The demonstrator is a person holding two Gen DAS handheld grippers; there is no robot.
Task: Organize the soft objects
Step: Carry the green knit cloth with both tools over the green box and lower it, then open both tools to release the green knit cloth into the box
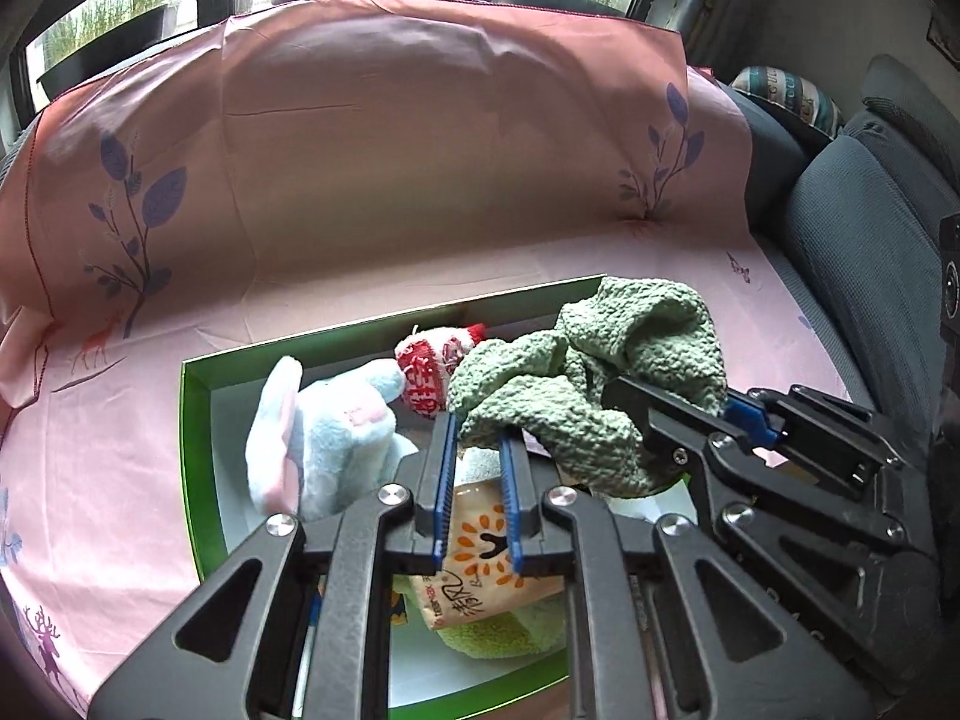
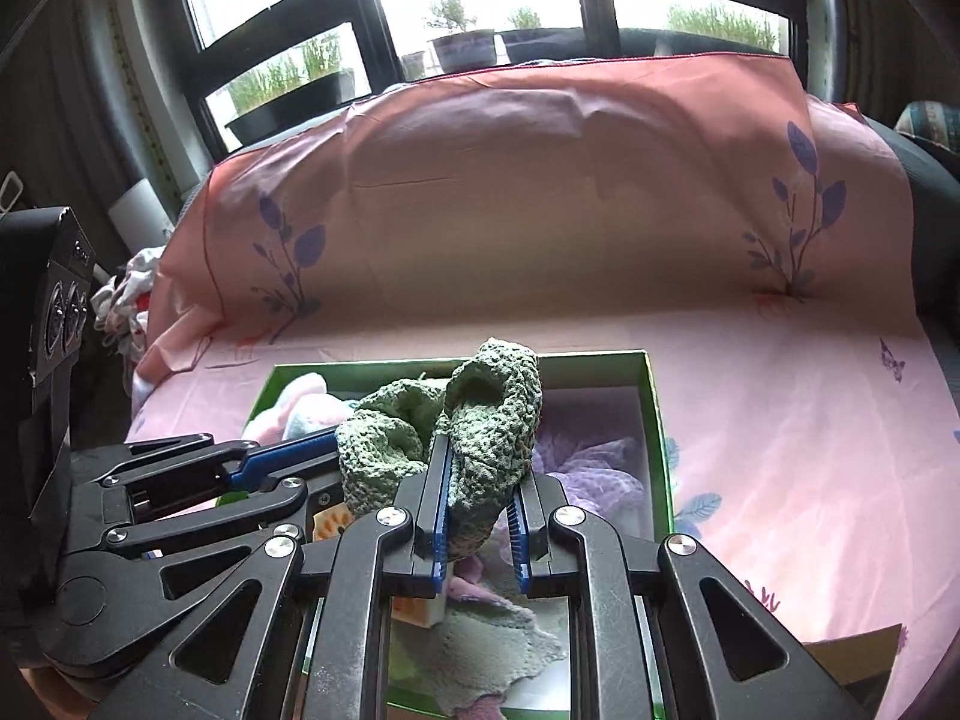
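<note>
Green knitted cloth (image 2: 474,438) held above green box (image 2: 657,420), pinched between narrowly parted right hand-held gripper (image 2: 478,474) fingers; left hand-held gripper (image 1: 478,438), slightly open, touches cloth's lower edge. Packet (image 1: 480,564) lettering unreadable.

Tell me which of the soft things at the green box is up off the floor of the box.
The green knitted cloth. The right claw holds it above the box, while the blue-and-pink plush and lavender cloth lie inside.

Each fisheye camera sat close behind its own fingers, looking forward and down at near range. The left wrist view faced the green box (image 1: 198,468) from the left, the right wrist view from the right. Both shared the box, the green cloth (image 1: 576,384) and the pink sheet (image 2: 780,420).
</note>
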